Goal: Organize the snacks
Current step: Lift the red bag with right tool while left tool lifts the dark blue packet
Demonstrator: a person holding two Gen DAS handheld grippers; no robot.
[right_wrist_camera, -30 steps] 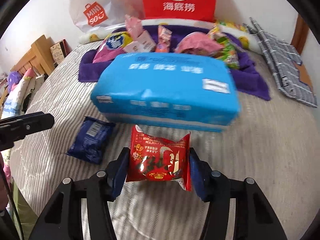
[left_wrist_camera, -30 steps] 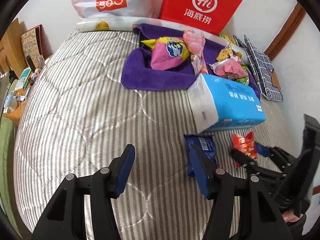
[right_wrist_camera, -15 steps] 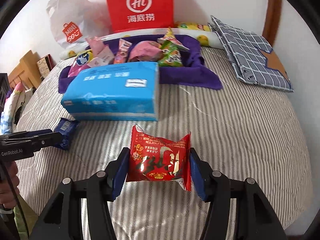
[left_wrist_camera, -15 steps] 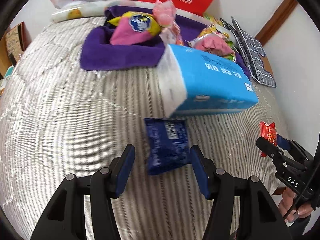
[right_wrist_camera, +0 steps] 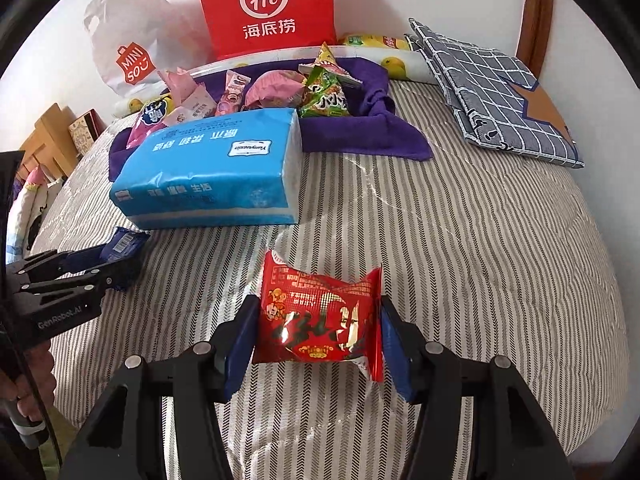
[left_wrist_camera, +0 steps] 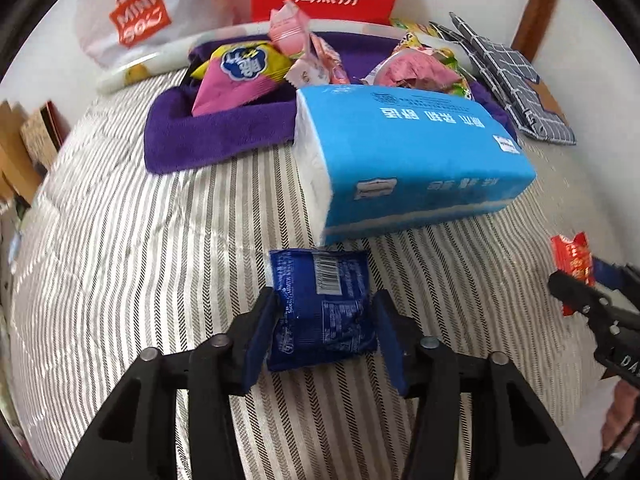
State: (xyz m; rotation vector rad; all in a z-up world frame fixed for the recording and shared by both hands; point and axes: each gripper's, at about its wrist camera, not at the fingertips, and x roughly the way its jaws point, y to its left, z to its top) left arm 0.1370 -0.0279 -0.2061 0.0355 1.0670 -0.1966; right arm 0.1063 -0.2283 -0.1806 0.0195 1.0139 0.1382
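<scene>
Striped, quilted bedspread (left_wrist_camera: 132, 240), soft and lightly puckered, under everything. Glossy dark-blue snack packet (left_wrist_camera: 320, 304), pillow-shaped with crimped ends and a barcode label, lying flat between the fingers of the left gripper (left_wrist_camera: 324, 336); long axis running away from the camera toward the blue tissue pack (left_wrist_camera: 404, 160), barcode end farthest out. Jaws closing, left pad already against the packet's edge, a thin gap on the right side, so not yet pinched.

Shiny red foil snack packet (right_wrist_camera: 320, 316), crinkled and puffed, clamped at a narrow spread in the right gripper (right_wrist_camera: 316, 340), both pads pressing its sides; long axis crosswise between the fingers, serrated seams flaring outward past the pads, printed face up toward the camera. Held above the bedspread, in front of the tissue pack.

Beyond the soft rectangular tissue pack, a plush purple cloth tray (right_wrist_camera: 360, 132) heaped with pink, yellow and green wrappers. Red paper bag (right_wrist_camera: 268, 4) upright against the wall.
</scene>
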